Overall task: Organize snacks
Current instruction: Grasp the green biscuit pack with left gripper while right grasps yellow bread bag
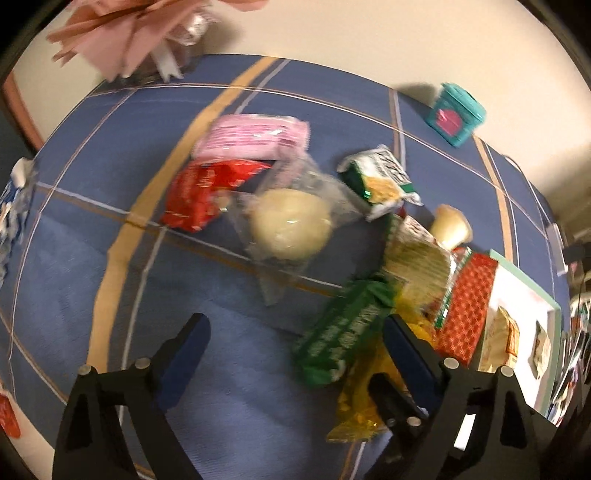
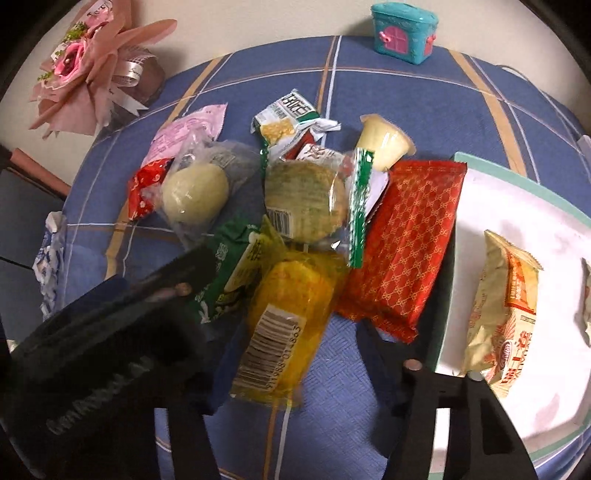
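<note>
A pile of wrapped snacks lies on the blue plaid tablecloth (image 1: 229,387). My left gripper (image 1: 295,332) is open and empty above bare cloth, with a green packet (image 1: 343,332) by its right finger. My right gripper (image 2: 295,332) is open around a yellow packet with a barcode (image 2: 284,325). Beside it lie a red patterned packet (image 2: 402,243), a round cake in clear wrap (image 2: 306,203), a pale bun in clear wrap (image 2: 195,197) and a jelly cup (image 2: 384,142). The left gripper's dark body (image 2: 110,325) fills the right wrist view's lower left.
A white tray with a mint rim (image 2: 517,173) at the right holds a cream and orange packet (image 2: 506,306). A teal box (image 2: 404,31) and a pink bouquet (image 2: 88,70) stand at the table's far edge. A blue and white wrapper (image 2: 50,266) lies at the left edge.
</note>
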Demonstrator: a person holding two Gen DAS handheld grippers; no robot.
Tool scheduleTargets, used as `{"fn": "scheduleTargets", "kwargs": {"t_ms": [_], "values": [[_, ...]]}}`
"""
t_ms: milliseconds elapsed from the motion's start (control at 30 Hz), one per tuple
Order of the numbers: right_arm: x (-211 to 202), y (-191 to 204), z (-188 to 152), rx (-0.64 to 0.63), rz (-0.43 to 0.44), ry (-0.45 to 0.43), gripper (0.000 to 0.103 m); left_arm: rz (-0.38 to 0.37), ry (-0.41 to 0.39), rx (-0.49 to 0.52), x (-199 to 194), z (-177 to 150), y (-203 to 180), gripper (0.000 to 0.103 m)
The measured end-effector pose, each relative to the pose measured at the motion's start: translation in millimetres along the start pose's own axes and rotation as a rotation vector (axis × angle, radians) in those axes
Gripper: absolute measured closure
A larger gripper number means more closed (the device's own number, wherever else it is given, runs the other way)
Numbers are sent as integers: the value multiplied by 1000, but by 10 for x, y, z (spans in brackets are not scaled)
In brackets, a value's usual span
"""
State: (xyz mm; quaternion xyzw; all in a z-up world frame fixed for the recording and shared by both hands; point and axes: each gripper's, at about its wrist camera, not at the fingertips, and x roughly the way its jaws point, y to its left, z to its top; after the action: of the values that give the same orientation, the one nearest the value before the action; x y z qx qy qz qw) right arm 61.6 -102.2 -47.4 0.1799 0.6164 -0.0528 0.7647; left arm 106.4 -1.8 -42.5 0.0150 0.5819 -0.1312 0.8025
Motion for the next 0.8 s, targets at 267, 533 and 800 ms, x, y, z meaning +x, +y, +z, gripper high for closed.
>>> {"fn": "scheduleTargets", "kwargs": {"t_ms": [267,533,800], "values": [[-2,-83,-28,0,23,17,52,-40,64,22,175,-54,-129,49],[-8,-135,-83,-1,34,32,58,-55,72,11,170,-58,-115,64],[-198,-163,-38,12,59,8,59,-70,3,1,-125,18,-96,78]]}}
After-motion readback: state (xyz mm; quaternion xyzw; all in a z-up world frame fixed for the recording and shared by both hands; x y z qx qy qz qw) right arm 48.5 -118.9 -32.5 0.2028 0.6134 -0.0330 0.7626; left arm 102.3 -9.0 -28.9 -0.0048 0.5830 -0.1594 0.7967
